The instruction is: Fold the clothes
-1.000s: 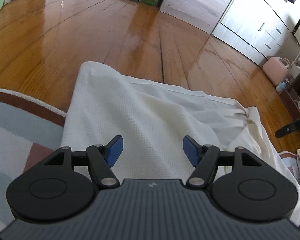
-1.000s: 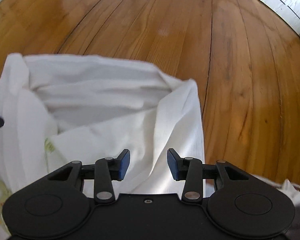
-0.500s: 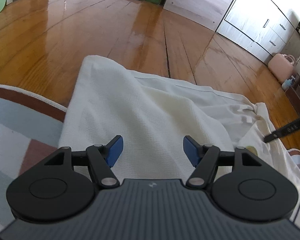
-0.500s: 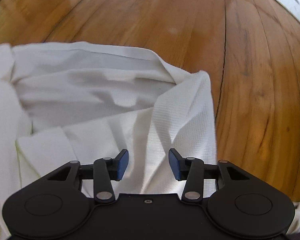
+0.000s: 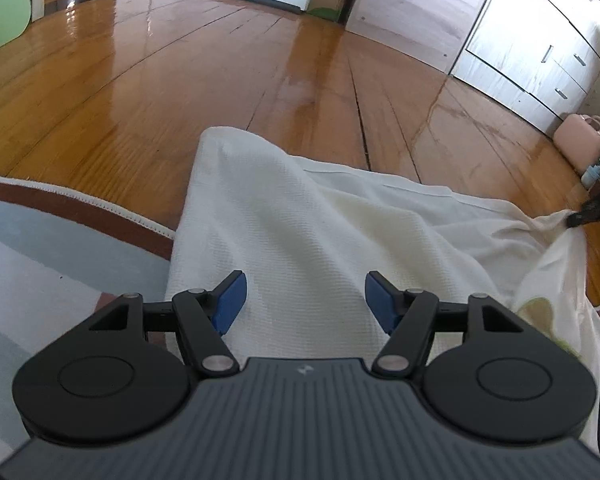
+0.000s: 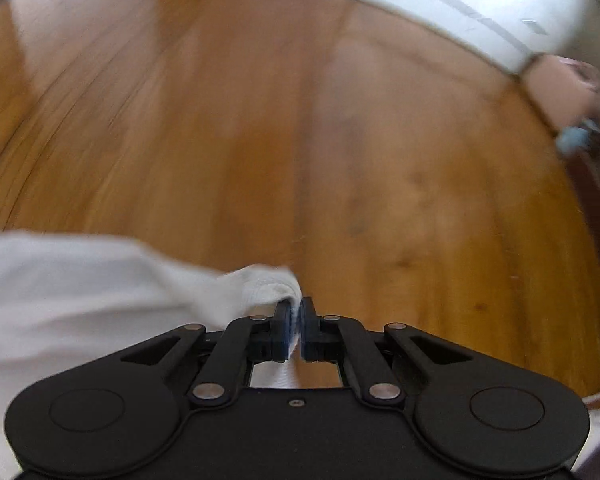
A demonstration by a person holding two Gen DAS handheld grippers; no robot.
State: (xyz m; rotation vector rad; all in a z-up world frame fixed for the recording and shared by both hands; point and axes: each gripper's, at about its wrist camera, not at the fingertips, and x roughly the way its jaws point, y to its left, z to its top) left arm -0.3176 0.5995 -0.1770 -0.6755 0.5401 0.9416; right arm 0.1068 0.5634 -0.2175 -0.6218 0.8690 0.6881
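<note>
The glossy amber plank floor (image 5: 180, 92) stretches ahead of both tongs. On it, the white waffle-knit cotton garment (image 5: 300, 240) lies under the wide-open left gripper (image 5: 302, 302), which holds nothing. The right gripper (image 6: 296, 320) has just closed on the garment's corner. Judged step: gripping for a fold; next, the left likely needs its own pinch.

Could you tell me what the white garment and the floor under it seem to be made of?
White garment: probably a cotton knit, matte, given its fine waffle-like texture and soft folds. Floor: wooden boards, apparently varnished, with visible grain, plank seams and glossy reflections.
</note>
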